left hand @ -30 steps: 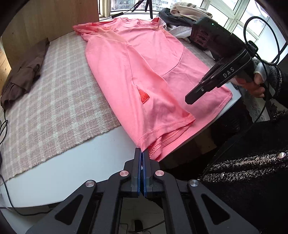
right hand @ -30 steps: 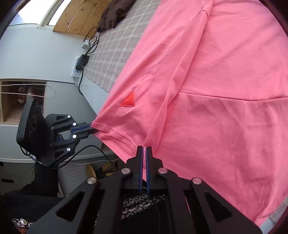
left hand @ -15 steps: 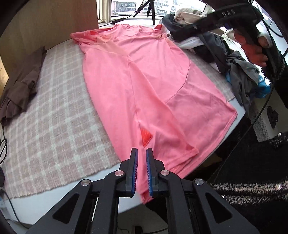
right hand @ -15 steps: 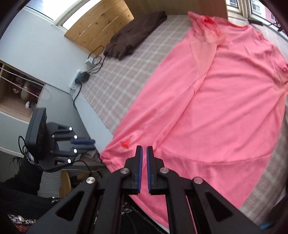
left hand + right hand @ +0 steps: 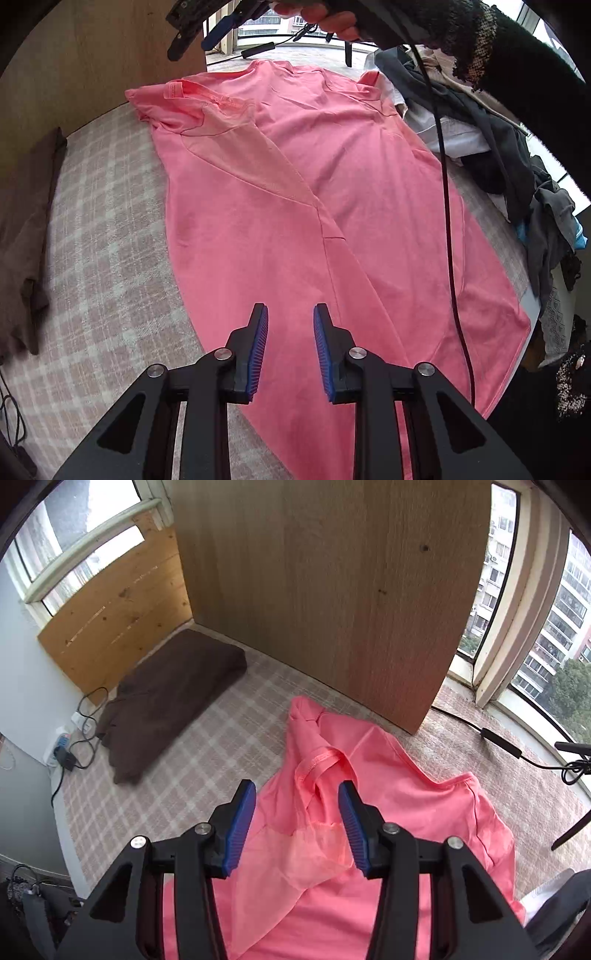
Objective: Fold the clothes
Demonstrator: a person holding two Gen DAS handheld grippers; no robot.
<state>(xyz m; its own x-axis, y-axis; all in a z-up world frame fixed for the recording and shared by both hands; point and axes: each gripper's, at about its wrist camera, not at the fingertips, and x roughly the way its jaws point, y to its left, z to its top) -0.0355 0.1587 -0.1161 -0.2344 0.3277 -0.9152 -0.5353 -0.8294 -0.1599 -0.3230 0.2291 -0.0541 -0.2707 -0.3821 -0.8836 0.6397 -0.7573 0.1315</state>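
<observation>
A pink T-shirt (image 5: 295,206) lies spread lengthwise on the checked table cover (image 5: 103,258), its left side folded over toward the middle. My left gripper (image 5: 290,332) is open and empty above the shirt's lower part. My right gripper (image 5: 297,808) is open and empty, hovering over the shirt's folded sleeve (image 5: 317,771) near the collar end. The right gripper also shows at the top of the left wrist view (image 5: 207,26), held above the far end of the shirt.
A folded brown garment (image 5: 173,698) lies at the table's left edge, also in the left wrist view (image 5: 26,236). A pile of dark and white clothes (image 5: 491,147) sits at the right. A wooden panel (image 5: 332,590) stands behind the table. A power strip (image 5: 62,749) with cables lies left.
Both grippers let go of the shirt's hem and opened. The left one moved up over the shirt's lower part. The right one swung to the far sleeve and collar end.
</observation>
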